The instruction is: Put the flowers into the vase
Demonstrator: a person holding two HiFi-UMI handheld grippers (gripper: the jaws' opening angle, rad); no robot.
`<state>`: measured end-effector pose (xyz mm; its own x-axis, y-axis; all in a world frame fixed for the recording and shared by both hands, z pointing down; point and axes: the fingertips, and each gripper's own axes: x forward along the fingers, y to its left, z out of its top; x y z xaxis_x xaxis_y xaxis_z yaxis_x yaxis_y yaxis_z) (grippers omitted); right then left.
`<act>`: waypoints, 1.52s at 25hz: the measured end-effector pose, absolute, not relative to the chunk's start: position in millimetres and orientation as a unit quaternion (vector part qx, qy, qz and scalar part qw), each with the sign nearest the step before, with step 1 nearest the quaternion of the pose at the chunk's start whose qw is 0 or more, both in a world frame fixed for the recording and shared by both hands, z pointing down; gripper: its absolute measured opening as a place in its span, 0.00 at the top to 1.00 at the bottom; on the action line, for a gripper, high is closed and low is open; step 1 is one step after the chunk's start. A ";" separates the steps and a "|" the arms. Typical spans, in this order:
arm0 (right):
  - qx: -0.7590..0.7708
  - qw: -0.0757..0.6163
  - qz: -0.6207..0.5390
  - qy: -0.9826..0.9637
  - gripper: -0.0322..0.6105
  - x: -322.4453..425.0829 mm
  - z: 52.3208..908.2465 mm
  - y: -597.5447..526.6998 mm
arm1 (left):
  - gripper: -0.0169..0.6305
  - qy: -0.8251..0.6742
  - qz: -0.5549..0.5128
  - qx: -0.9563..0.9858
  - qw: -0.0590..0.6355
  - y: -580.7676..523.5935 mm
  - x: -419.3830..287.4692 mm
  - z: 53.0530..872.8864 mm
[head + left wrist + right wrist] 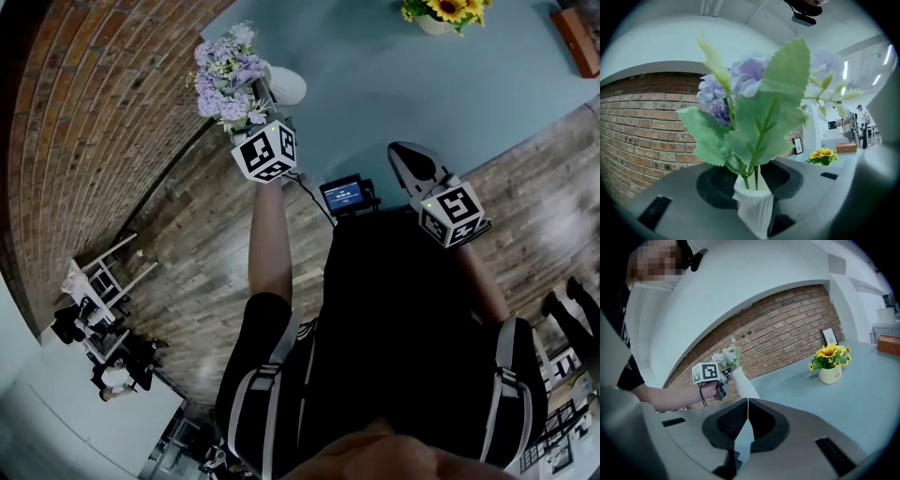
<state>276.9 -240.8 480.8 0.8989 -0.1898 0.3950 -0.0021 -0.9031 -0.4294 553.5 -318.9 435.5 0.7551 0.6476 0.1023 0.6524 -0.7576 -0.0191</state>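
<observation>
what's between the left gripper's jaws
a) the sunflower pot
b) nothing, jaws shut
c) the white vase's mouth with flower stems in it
c: in the left gripper view the white vase rises between the parted jaws, with the stems of the purple flowers in its mouth.

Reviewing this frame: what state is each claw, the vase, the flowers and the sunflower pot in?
Vase: upright, gripped at neck.
Flowers: stems inside vase.
Left claw: shut on vase.
Right claw: shut, empty.
Sunflower pot: upright on table.
</observation>
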 end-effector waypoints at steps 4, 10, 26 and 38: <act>-0.951 0.209 -0.223 0.053 0.92 275.3 480.5 -241.7 | 0.67 -0.359 -0.053 -0.932 0.018 -317.1 552.4 436.4; -0.952 0.217 -0.210 0.054 0.92 273.1 479.3 -240.1 | 0.54 -0.373 -0.067 -0.925 0.020 -316.3 544.4 438.2; -0.951 0.232 -0.196 0.065 0.92 269.5 481.7 -232.9 | 0.40 -0.368 -0.161 -0.912 0.078 -326.5 542.4 450.5; -0.947 0.240 -0.201 0.072 0.92 260.3 487.3 -229.3 | 0.34 -0.348 -0.213 -0.910 0.067 -340.9 524.8 484.7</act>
